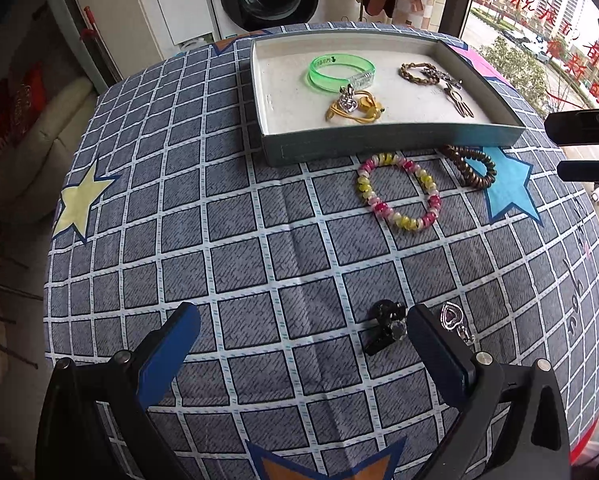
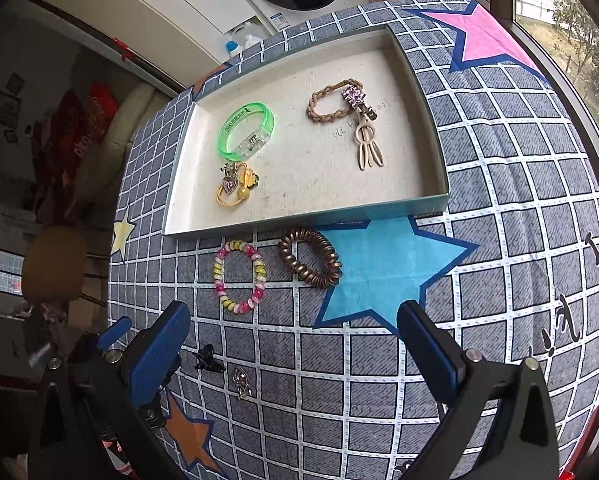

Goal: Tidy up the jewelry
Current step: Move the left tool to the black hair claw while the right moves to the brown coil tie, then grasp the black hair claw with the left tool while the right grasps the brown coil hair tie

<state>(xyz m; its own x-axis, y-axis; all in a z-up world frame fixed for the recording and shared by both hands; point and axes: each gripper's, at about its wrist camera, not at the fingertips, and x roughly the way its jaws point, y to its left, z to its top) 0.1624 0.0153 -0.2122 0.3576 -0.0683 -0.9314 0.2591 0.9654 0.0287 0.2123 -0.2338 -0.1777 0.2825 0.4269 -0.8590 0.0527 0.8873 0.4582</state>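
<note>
Both grippers are hovering over a checked tablecloth (image 2: 499,248), jaws spread wide and holding nothing. The left gripper (image 1: 303,328) is hanging above a black clip (image 1: 383,326) and a small heart charm (image 1: 453,318); the clip is lying just inside its right finger (image 1: 431,344), the charm just outside it. The right gripper (image 2: 295,328) is pointing toward a beaded bracelet (image 2: 240,276) and a brown coil tie (image 2: 310,264), which are lying side by side just in front of the tray (image 2: 431,120). The tray is already holding a green bangle (image 2: 246,131), a yellow tie (image 2: 235,189), a braided band (image 2: 331,105) and a beige clip (image 2: 367,148).

Handling, as judged: all loose pieces are looking light. The bracelet is probably going to sag and roll, so pinching across one side of the loop seems safest. The coil is likely springy and squashable. The clip is stiff, grippable across its body. The charm is small and flat, probably the hardest to lift.

Obstacles: the tray's near wall is standing between the loose pieces and the tray floor, so carried items must clear it.
</note>
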